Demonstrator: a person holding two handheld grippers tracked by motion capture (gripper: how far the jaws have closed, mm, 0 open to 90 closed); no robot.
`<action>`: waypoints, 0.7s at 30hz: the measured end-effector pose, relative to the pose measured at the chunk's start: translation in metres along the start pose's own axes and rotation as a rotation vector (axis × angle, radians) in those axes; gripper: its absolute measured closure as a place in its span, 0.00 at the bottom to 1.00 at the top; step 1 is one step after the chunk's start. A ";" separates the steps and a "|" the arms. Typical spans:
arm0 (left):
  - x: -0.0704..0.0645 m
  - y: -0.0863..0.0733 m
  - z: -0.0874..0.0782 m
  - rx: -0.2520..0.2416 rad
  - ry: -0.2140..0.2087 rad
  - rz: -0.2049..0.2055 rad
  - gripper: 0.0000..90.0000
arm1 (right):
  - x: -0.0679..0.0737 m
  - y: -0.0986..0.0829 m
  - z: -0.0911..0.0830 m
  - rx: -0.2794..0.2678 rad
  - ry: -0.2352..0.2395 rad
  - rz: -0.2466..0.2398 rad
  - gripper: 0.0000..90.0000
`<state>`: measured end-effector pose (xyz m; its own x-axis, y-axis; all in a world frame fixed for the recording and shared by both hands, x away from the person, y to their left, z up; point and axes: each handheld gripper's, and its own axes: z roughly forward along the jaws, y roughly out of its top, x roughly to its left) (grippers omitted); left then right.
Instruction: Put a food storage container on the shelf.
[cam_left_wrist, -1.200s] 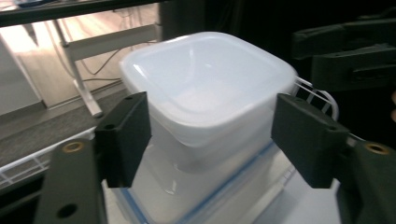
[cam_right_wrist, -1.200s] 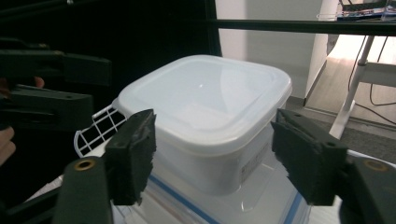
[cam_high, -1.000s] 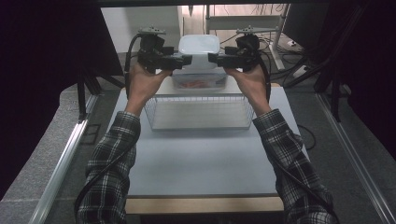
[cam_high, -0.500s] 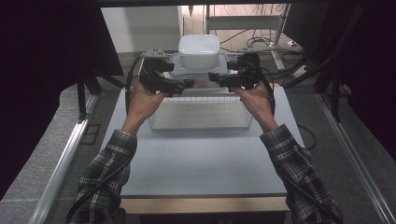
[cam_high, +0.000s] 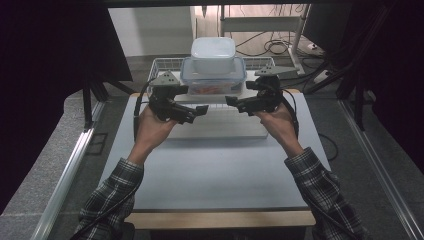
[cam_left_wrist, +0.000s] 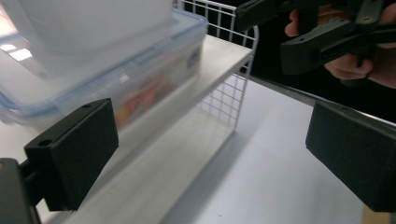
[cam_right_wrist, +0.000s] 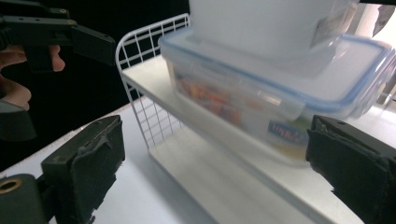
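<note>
A white wire rack (cam_high: 163, 63) stands at the far side of the table (cam_high: 215, 170). On its top shelf sits a clear box with a blue-rimmed lid (cam_high: 212, 82) holding orange-red contents, and a white tub (cam_high: 213, 52) is stacked on the lid. My left gripper (cam_high: 197, 114) hovers in front of the rack, open and empty, pointing right. My right gripper (cam_high: 234, 104) faces it, open and empty. The left gripper (cam_left_wrist: 215, 158) looks past the clear box (cam_left_wrist: 116, 79) to the rack's corner (cam_left_wrist: 233, 93). The right gripper (cam_right_wrist: 219, 177) frames the clear box (cam_right_wrist: 280, 93) under the tub (cam_right_wrist: 261, 23).
The rack's lower shelf (cam_high: 225, 127) is a bare white board. Cables (cam_high: 272, 47) and a metal stand lie on the floor behind the table. A metal rail (cam_high: 65, 175) runs along the left, and dark panels flank both sides.
Both grippers have drawn back from the sides of the stacked containers toward the person and dropped lower. The box and tub stay on the rack.
</note>
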<state>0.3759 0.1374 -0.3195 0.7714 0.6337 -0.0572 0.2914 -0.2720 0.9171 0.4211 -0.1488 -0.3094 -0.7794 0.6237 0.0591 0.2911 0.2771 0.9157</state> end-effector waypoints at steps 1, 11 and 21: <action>-0.001 -0.003 0.000 -0.002 -0.005 -0.005 0.01 | 0.002 -0.005 0.000 0.003 0.004 -0.006 0.04; -0.008 -0.029 -0.001 0.003 -0.014 -0.011 0.00 | 0.009 -0.021 -0.003 0.012 0.025 -0.019 0.04; -0.016 -0.051 -0.001 0.000 -0.039 -0.008 0.00 | 0.014 -0.035 -0.005 0.023 0.047 -0.027 0.04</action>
<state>0.3478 0.1419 -0.3650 0.7906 0.6070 -0.0804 0.2982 -0.2669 0.9164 0.3967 -0.1534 -0.3389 -0.8120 0.5812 0.0538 0.2824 0.3105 0.9076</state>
